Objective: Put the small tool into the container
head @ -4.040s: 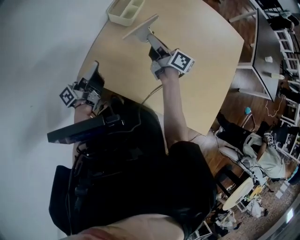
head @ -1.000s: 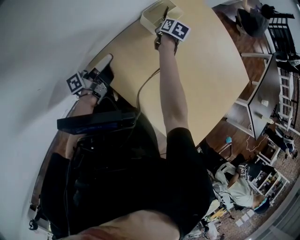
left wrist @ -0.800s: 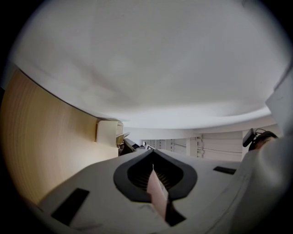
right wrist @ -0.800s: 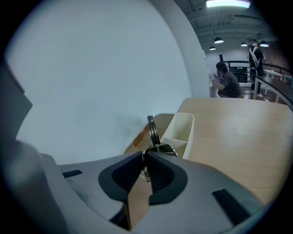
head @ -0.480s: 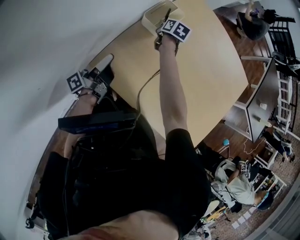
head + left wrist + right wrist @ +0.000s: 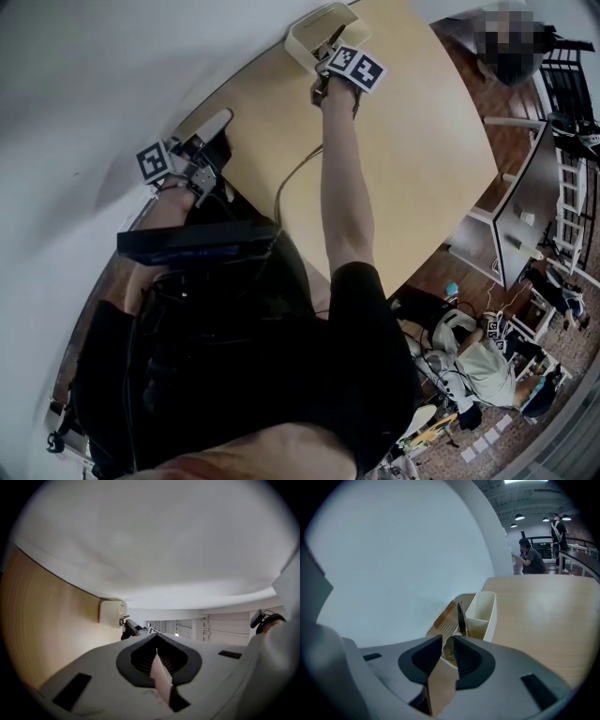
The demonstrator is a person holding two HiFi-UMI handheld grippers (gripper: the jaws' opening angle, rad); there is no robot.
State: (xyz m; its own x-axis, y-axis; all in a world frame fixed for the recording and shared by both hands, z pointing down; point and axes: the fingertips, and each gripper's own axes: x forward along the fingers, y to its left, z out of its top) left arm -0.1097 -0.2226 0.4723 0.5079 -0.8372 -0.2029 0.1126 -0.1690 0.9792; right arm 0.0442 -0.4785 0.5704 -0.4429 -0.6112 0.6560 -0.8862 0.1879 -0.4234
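Container — smooth cream plastic; table — matt pale wood grain.

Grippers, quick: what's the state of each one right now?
Left gripper: closed, nothing in it.
Right gripper: open, jaws have just been opening; the small tool stands in the container just beyond them, not gripped.

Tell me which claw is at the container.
The right claw: its jaws have just been opening, with the tool at their tips in the container. The left claw, shut, is nowhere near it.
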